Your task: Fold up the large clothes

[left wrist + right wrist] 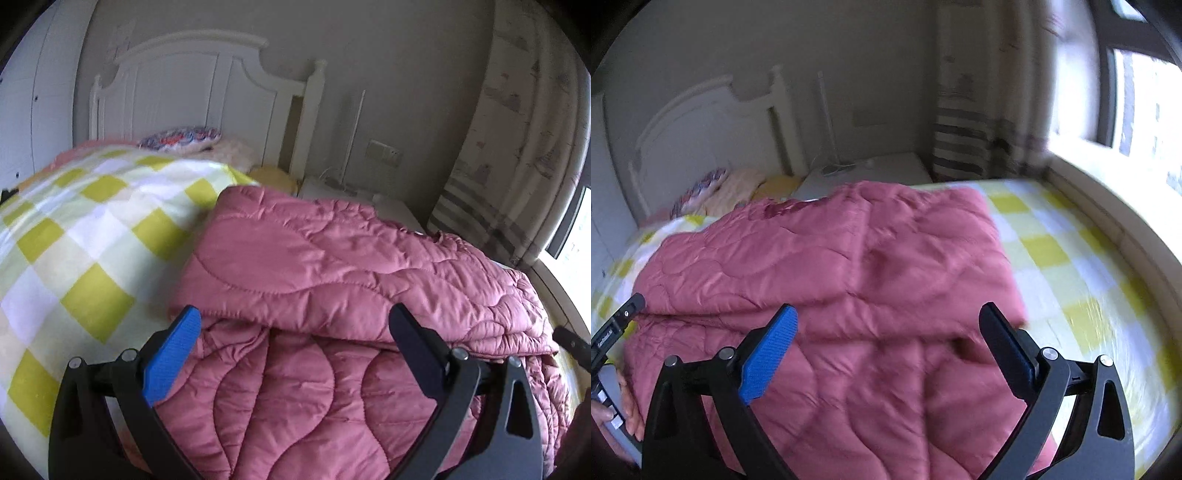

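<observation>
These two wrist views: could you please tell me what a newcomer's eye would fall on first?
A pink quilted coat, folded over itself, fills the middle of both views, lying on a bed with a yellow-checked sheet. Both tools, left and right, hang open over its near edge, holding nothing. A white headboard stands behind.

White headboard (192,92) against beige wall (388,55); striped curtain (964,144) beside bright window (1145,107); white nightstand (871,170).

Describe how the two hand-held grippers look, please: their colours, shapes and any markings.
The left hand-held gripper and the right hand-held gripper look alike: black frames with triangular cut-outs and silver pivot screws. Each has two flat fingers, one faced with a ribbed blue pad, the other dark. In the right wrist view, the left one's finger shows small white lettering, too small to read.
</observation>
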Available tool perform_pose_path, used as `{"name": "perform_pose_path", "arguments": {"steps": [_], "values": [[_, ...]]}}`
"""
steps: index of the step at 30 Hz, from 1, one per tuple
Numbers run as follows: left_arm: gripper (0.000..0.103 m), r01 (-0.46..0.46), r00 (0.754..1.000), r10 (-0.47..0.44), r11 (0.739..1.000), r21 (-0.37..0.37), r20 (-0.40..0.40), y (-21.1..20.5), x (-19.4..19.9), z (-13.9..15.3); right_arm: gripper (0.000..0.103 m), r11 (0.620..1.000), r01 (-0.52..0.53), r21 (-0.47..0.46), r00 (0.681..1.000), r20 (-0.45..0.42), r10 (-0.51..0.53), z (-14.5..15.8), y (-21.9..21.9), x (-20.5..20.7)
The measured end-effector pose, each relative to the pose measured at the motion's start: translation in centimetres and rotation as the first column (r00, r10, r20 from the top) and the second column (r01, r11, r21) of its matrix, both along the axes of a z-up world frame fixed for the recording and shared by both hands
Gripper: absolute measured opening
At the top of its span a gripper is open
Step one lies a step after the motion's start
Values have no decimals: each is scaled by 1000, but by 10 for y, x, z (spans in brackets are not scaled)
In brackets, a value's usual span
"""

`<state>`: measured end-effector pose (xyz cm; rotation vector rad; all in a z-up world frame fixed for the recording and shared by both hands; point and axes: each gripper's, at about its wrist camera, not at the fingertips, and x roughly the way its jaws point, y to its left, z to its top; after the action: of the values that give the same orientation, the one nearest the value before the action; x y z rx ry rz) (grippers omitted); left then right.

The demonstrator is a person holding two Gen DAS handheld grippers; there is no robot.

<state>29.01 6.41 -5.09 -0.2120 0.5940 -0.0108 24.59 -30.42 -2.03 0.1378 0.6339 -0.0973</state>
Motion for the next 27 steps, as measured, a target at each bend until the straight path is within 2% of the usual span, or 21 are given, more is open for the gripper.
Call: {"name": "perform_pose_path", "arguments": {"steps": [4, 5, 6, 8, 9, 10, 12, 13, 15, 17, 19, 20, 21, 22, 23, 24, 25, 26, 27], "values": [[101, -24, 1000, 23, 999, -27, -4, 7, 1, -3, 96, 998, -60, -32, 997, 52, 61, 10, 26, 28], [101, -26, 1000, 26, 999, -26, -1, 8, 1, -3, 96, 995, -81, -51, 996, 33, 83, 4, 33, 38], [101, -29, 1000, 29, 999, -26, 5, 8, 0, -3, 96, 991, -101, -85, 995, -23, 100, -9, 41, 51], [101, -28, 999, 29, 999, -37, 27, 11, -4, 0, 96, 978, -130, -162, 979, -177, 100, -43, 54, 70], [101, -25, 999, 27, 999, -48, 40, 13, -5, 2, 96, 978, -142, -153, 968, -227, 105, -54, 53, 76], [101, -22, 997, 27, 997, -68, 67, 18, -8, 6, 96, 986, -119, -115, 976, -198, 95, -48, 45, 73], [101, -42, 993, 53, 993, -110, 104, 32, -9, 17, 97, 990, -102, -94, 975, -205, 81, -50, 35, 74], [101, -36, 991, 57, 985, -166, 124, 42, -7, 25, 97, 992, -103, -78, 975, -206, 85, -51, 33, 75], [101, 49, 990, -8, 957, -285, 143, 59, 6, 39, 97, 991, -101, -85, 976, -204, 81, -50, 33, 76], [101, 131, 987, -90, 935, -330, 135, 62, 24, 47, 98, 989, -98, -106, 977, -200, 76, -49, 36, 76], [101, 191, 981, -171, 914, -359, 87, 59, 47, 41, 98, 990, -98, -106, 977, -198, 75, -48, 34, 75], [101, 173, 984, -174, 923, -345, 28, 56, 61, 30, 98, 990, -98, -99, 977, -198, 77, -47, 33, 76], [101, 136, 984, -165, 940, -312, -70, 52, 76, 11, 98, 991, -98, -96, 977, -197, 77, -47, 36, 75], [100, 131, 969, -185, 946, -296, -162, 48, 89, -9, 98, 991, -99, -91, 977, -196, 80, -48, 34, 75], [100, 143, 958, -203, 951, -274, -203, 43, 95, -21, 98, 991, -101, -90, 977, -195, 82, -47, 34, 75], [100, 173, 963, -204, 969, -174, -175, 34, 91, -22, 98, 991, -101, -91, 977, -195, 81, -47, 35, 75], [100, 186, 964, -205, 975, -120, -171, 28, 88, -16, 98, 991, -100, -91, 977, -195, 81, -47, 35, 75], [100, 190, 964, -208, 974, -122, -163, 27, 85, -12, 98, 991, -100, -89, 977, -195, 81, -48, 35, 74], [100, 193, 970, -215, 965, -179, -117, 33, 82, -2, 98, 991, -100, -86, 978, -195, 82, -48, 35, 72]]}}
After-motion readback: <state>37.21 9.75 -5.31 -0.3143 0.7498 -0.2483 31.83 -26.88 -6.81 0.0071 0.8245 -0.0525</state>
